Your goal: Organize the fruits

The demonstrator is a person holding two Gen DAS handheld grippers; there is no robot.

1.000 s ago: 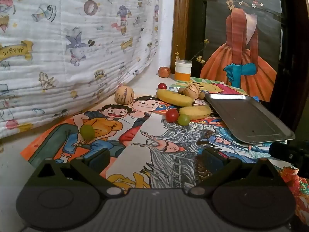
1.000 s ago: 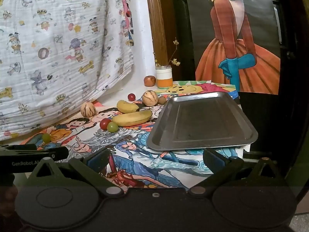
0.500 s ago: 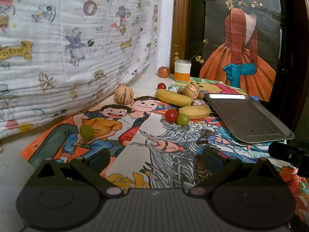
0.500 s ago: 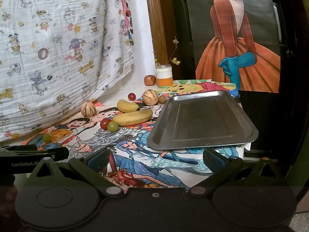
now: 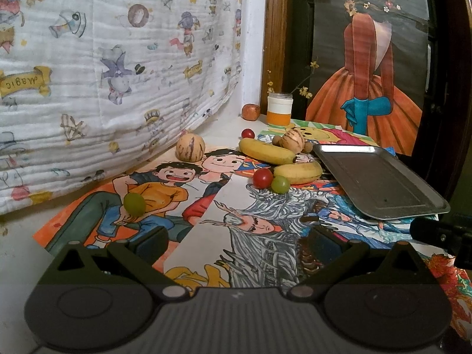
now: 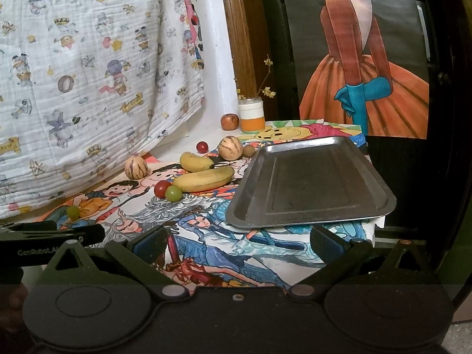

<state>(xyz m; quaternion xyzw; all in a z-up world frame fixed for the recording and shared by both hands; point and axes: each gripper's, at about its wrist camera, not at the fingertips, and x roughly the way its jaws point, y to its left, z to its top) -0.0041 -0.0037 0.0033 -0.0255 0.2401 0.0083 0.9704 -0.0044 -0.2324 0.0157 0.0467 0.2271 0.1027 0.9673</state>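
Left wrist view, left tongs [image 5: 236, 240] spread above posters, right tongs [image 6: 237, 240] spread near tray [image 6: 309, 219].

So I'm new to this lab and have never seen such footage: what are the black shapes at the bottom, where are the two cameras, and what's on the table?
No robot here: a person holds a two-finger gripper in each hand, and a fisheye camera on each looks forward along its fingers. The black shapes are the grippers themselves: the left gripper in one view, the right gripper in the other. Both are open and hold nothing. On the table, covered with cartoon posters, lie two bananas, two striped melons, red tomatoes, green grapes, an apple and a jar. The metal tray, probably meant for the fruit, is empty.
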